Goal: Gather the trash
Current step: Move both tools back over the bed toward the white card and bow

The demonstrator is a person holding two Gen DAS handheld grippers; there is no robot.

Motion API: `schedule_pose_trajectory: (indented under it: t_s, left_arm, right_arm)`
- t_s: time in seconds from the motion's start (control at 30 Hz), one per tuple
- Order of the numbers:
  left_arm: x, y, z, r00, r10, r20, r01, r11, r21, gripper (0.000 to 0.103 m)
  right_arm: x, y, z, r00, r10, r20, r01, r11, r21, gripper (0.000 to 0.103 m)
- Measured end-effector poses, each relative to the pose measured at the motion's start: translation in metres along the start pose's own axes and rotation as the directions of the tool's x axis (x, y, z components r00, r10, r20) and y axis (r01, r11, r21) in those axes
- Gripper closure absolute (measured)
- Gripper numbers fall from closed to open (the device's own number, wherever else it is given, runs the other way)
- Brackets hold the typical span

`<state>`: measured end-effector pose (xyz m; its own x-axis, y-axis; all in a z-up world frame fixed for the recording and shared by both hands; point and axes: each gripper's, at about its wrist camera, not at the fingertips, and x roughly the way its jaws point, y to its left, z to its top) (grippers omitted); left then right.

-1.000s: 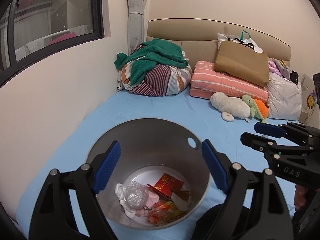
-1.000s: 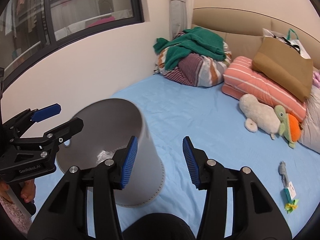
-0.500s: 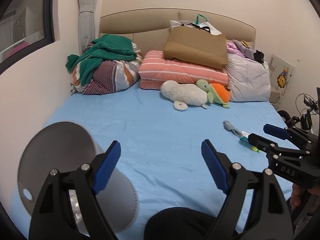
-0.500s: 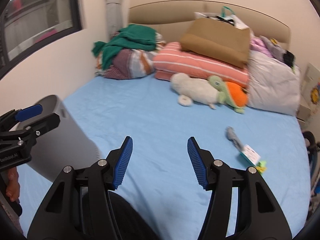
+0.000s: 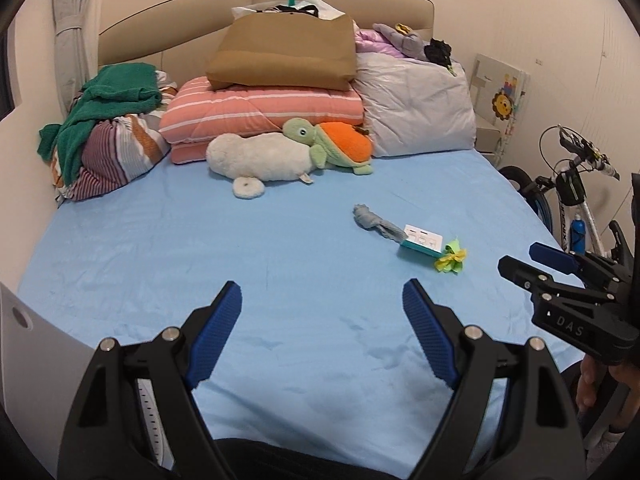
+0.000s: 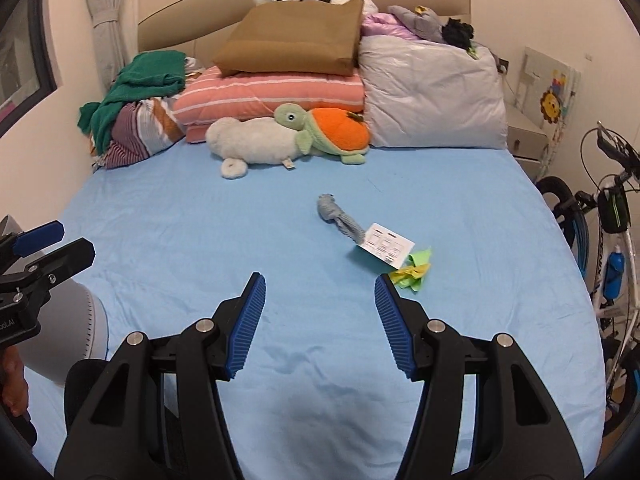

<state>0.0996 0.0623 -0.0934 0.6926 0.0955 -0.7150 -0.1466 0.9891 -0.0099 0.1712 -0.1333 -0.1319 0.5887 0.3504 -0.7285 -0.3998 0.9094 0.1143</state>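
Three bits of litter lie together on the blue sheet: a twisted grey rag, a white and teal card and a crumpled yellow-green wrapper. My left gripper is open over bare sheet, well short of them. My right gripper is open too, nothing between its blue pads, with the wrapper just beyond its right finger. The grey bin stands at the left edge. Each gripper shows in the other's view: the right gripper, the left gripper.
Across the head of the bed lie a white plush, a green and orange turtle plush, striped bedding, a brown bag and a pale pillow. A bicycle stands past the bed's right edge.
Both views swung right, away from the bin and its trash, towards the litter on the sheet. The bin slid to the left edge. The right gripper's jaws stand slightly wider.
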Motion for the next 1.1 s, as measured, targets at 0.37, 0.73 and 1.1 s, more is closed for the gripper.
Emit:
schedule_pose_trajectory:
  t_s: [0.37,0.73,1.1]
  left_arm:
    - [0.067,-0.056,0.009,0.992,-0.104,-0.071,0.110,0.990,0.088,0.020]
    - [0.136,-0.083,0.007,0.977,-0.149,-0.155,0.168,0.979,0.114,0.020]
    - [0.202,-0.099,0.008,0.962,-0.178,-0.207,0.207,0.970,0.128,0.020]
  right_arm:
    - [0.039,-0.074,-0.004,0.995,-0.082,-0.054,0.088,0.989,0.119,0.048]
    - [0.098,-0.099,-0.005,0.988,-0.090,-0.129,0.109,0.983,0.146,0.050]
    - [0.171,-0.127,-0.012,0.971,-0.066,-0.231,0.116,0.971,0.209,0.065]
